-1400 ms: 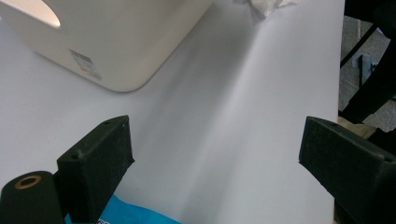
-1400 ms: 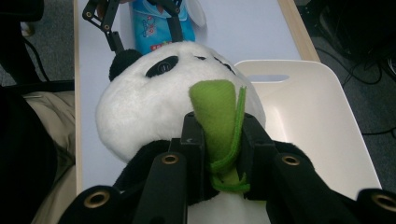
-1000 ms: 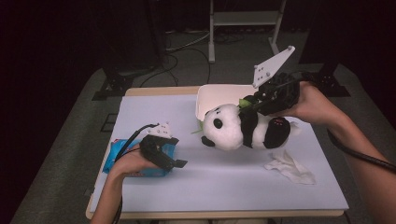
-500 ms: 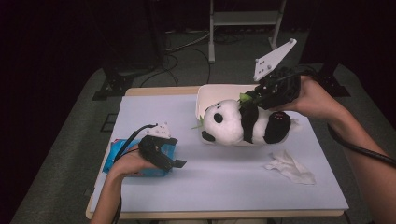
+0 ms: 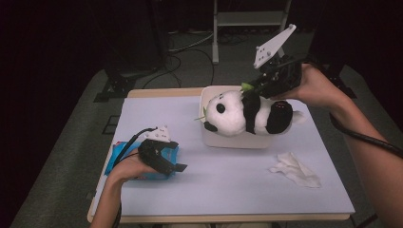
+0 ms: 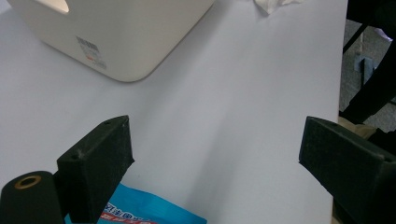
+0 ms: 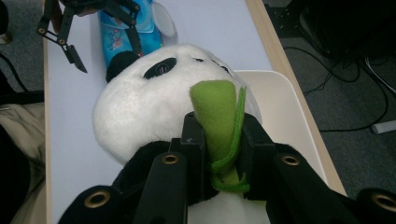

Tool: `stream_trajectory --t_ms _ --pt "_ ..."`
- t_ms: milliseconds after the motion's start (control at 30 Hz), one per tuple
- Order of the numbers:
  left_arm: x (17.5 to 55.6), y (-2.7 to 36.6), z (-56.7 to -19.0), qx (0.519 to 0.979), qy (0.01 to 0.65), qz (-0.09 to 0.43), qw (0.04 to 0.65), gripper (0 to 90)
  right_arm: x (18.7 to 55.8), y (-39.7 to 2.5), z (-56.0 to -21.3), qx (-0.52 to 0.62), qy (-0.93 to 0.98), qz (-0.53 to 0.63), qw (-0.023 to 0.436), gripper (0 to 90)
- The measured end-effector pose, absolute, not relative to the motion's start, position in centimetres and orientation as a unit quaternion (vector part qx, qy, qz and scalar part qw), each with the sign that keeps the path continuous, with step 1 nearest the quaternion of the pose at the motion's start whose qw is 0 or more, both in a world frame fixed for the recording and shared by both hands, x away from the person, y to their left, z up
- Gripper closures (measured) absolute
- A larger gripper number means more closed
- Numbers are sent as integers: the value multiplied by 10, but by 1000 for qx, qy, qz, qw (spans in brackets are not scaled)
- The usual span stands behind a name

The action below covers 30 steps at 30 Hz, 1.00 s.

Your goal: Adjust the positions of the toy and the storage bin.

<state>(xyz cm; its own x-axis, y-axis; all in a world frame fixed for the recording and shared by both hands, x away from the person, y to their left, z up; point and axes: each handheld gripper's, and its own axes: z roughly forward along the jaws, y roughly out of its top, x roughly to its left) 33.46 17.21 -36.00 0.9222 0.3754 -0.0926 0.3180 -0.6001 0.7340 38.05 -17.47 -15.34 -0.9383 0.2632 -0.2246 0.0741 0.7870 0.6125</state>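
Right now the right gripper (image 5: 260, 87) is clamped on the green leaf (image 7: 219, 116) sewn to the panda plush (image 5: 244, 113), holding the toy by that tab alone above the white bin (image 5: 209, 135). In the high view the panda hangs at about one o'clock from the desk's (image 5: 228, 180) centre, lying on its side over the bin's mouth, head toward nine o'clock. The left gripper (image 5: 173, 164) rests at about eight o'clock on the desk with its jaws spread wide and nothing between them, just over a blue packet (image 6: 149, 212). A crumpled tissue (image 5: 294, 170) lies at about four o'clock, well apart from the bin.

The main risk is the hold itself. The leaf is thin, soft felt, and the whole weight of the plush seems to hang from it; a quick swing could let it slide out from between the pads or strain its stitching. The panda also looks wider than the bin's opening allows easily, so if lowered crooked it may catch on the rim, tip the light bin, or roll out onto the desk.
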Motion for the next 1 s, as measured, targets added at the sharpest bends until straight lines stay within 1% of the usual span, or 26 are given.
stream_trajectory --t_ms 267,1000 --pt "337 174 -363 894 197 34 402 88 403 -172 -147 102 932 309 157 740" --pt "334 174 -363 896 197 34 397 88 450 -170 -173 119 938 288 152 740"
